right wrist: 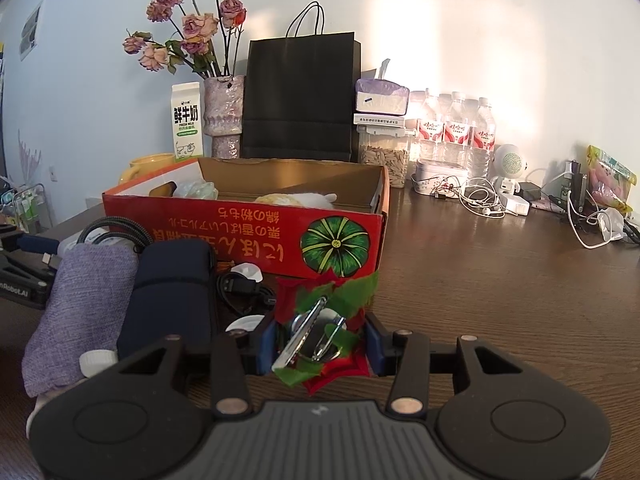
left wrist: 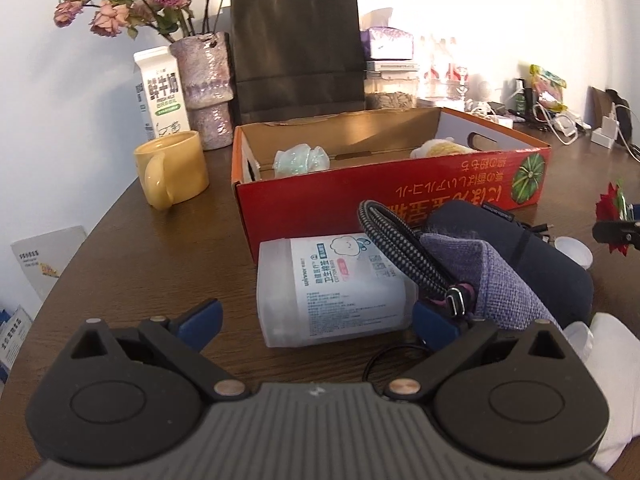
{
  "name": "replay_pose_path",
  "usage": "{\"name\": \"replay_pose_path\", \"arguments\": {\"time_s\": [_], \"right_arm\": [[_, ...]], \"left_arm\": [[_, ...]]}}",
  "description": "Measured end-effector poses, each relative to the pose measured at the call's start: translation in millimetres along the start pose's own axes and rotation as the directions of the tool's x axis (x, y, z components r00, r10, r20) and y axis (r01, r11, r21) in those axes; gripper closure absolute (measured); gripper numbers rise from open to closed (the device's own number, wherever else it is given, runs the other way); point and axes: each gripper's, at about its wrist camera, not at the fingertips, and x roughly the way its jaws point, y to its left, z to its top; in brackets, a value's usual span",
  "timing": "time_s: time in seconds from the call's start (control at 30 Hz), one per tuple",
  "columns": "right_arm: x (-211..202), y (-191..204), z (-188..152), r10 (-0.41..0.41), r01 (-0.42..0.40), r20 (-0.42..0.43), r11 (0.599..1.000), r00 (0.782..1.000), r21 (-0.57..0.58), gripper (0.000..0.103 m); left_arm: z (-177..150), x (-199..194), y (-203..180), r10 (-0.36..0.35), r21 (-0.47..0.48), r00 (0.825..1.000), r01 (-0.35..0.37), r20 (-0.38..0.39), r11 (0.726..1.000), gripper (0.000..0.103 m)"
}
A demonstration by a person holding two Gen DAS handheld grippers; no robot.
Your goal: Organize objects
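Between the blue pads of your right hand-held gripper (right wrist: 320, 338), a red and green felt flower clip (right wrist: 324, 328) with a metal clasp is clamped, held just above the brown surface (right wrist: 500, 280) and just in front of the near right corner of the red cardboard box (right wrist: 240, 228). The step in hand appears to be carrying this clip to the box; the next move calls for lifting it over the box's front wall and releasing it inside, clear of the pale green object (left wrist: 300, 160) and the yellow-white soft item (left wrist: 436, 146) already lying there.

To the clip's left lie a black cable (right wrist: 244, 290), a dark blue case (right wrist: 172, 292) and a purple fabric pouch (right wrist: 76, 312), all crowded against the box front. Your left hand-held gripper (left wrist: 316, 320) stands open beyond them: one pad is bare over the surface, the other sits beside the pouch and the plug of a braided cable (left wrist: 404, 240). A cotton swab container (left wrist: 332, 292) lies on its side between the two pads, apparently untouched; it looks to be the next item to grasp, and its round body may roll when squeezed.

Farther back stand a yellow mug (left wrist: 172, 168), a milk carton (left wrist: 162, 92), a vase of dried roses (left wrist: 208, 92) and a black paper bag (left wrist: 298, 44).
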Motion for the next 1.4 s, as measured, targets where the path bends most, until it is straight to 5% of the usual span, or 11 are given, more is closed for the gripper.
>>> {"name": "replay_pose_path", "arguments": {"time_s": [0.1,0.23,0.3,0.37,0.5,0.63,0.83,1.2,1.27,1.4], "right_arm": [[0,0,0,0.002,-0.002,-0.001,1.000,1.000,0.001,0.059],[0,0,0,0.003,-0.003,0.000,1.000,1.000,0.001,0.059],[-1,0,-1,0.005,-0.005,0.001,1.000,1.000,0.001,0.059],[-1,1,-1,0.008,-0.008,0.002,1.000,1.000,0.001,0.059],[-1,0,-1,0.013,-0.013,-0.001,1.000,1.000,0.001,0.059],[-1,-1,-1,0.012,-0.012,0.000,1.000,1.000,0.003,0.059],[-1,0,-1,0.014,-0.014,-0.001,1.000,1.000,0.004,0.059],[-1,0,0,0.019,-0.019,0.001,1.000,1.000,0.004,0.058],[-1,0,0,0.022,-0.022,0.001,1.000,1.000,0.004,0.058],[-1,1,0,0.026,-0.026,0.002,1.000,1.000,0.003,0.058]], "left_arm": [[1,-1,0,0.013,-0.031,1.000,-0.013,0.001,0.999,0.007],[-1,-2,6,0.016,-0.077,1.000,-0.017,-0.020,0.997,0.054],[-3,-1,15,0.013,-0.114,0.999,-0.017,-0.038,0.993,0.063],[-6,-3,22,0.016,-0.133,0.999,-0.023,-0.048,0.991,0.063],[-7,-9,20,0.002,-0.089,1.000,-0.004,-0.013,0.996,0.010],[-2,-6,4,0.032,-0.013,0.999,-0.032,0.013,0.999,0.001],[7,3,-2,-0.008,0.024,0.999,0.007,0.031,1.000,0.000],[24,25,-10,0.085,-0.041,0.996,-0.087,-0.035,0.995,0.001],[22,24,-6,0.063,-0.071,0.997,-0.067,-0.044,0.995,0.017],[14,16,0,0.075,-0.100,0.996,-0.079,-0.042,0.992,0.017]]}}
